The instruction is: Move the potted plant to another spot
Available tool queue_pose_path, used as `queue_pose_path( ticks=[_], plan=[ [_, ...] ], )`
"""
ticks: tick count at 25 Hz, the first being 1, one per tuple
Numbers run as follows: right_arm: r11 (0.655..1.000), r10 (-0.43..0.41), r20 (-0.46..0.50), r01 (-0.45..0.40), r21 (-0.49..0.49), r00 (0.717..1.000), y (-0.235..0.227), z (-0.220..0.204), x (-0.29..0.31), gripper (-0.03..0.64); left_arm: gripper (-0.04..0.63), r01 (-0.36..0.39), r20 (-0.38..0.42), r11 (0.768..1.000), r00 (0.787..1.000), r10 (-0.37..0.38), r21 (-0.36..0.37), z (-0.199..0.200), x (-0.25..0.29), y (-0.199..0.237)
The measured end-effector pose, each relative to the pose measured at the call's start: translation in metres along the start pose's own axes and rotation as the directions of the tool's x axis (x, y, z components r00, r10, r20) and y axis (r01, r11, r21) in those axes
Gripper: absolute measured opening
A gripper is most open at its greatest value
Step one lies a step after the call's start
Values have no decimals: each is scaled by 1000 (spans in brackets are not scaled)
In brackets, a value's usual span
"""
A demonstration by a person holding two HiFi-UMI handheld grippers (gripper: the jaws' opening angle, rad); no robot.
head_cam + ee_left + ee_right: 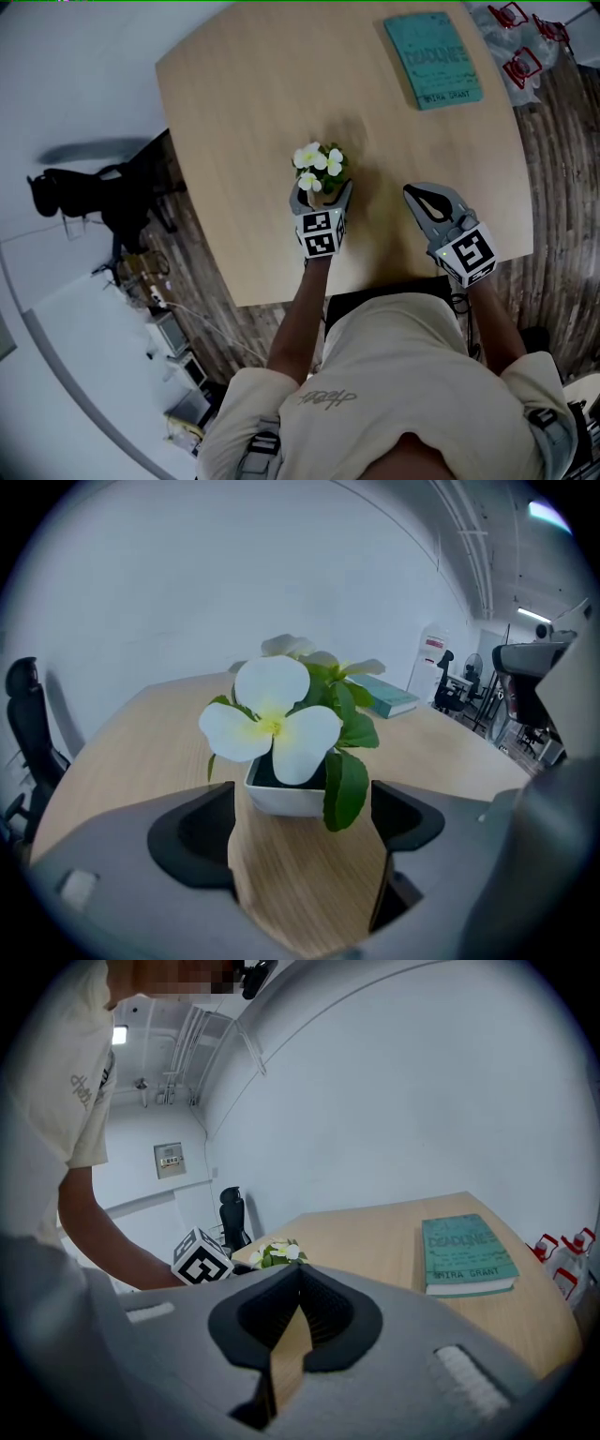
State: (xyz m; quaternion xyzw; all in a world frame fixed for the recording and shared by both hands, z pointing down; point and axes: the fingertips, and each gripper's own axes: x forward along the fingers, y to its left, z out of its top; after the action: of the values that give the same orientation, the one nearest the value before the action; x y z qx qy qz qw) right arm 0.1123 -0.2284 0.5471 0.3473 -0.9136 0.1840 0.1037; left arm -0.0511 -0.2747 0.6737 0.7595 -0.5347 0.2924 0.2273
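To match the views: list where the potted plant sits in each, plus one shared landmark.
Head view: potted plant, mid-table, by the left hand-held gripper.
Left gripper view: potted plant, centre, at the open jaw tips.
Right gripper view: potted plant, small, left of centre.
Shared landmark: teal book.

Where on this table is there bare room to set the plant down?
The whole far-left stretch of the table, between the potted plant and the far edge, left of the book, is bare. Crowded: the near edge, with the left hand-held gripper open at the plant and the right hand-held gripper beside it.
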Motion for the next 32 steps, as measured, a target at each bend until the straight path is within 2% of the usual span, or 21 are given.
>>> queue_pose_path(
  ticks=[19, 22, 27, 32],
  plan=[
    [1000, -2, -49, 3, 8, 999, -12, -21, -9, 4, 465, -86, -19, 996, 996, 86, -13, -3, 23, 8],
    [1000, -15, -48, 15, 7, 999, -15, -25, -13, 3, 428, -93, -16, 995, 996, 93, -19, -4, 25, 10],
    [1000, -26, -57, 26, 10, 998, -14, -32, -18, 3, 416, -108, -9, 994, 994, 108, -23, -3, 26, 13],
    [999, -33, -64, 34, 14, 997, -12, -36, -20, 3, 353, -115, -1, 993, 993, 115, -11, -2, 24, 14]
  ],
)
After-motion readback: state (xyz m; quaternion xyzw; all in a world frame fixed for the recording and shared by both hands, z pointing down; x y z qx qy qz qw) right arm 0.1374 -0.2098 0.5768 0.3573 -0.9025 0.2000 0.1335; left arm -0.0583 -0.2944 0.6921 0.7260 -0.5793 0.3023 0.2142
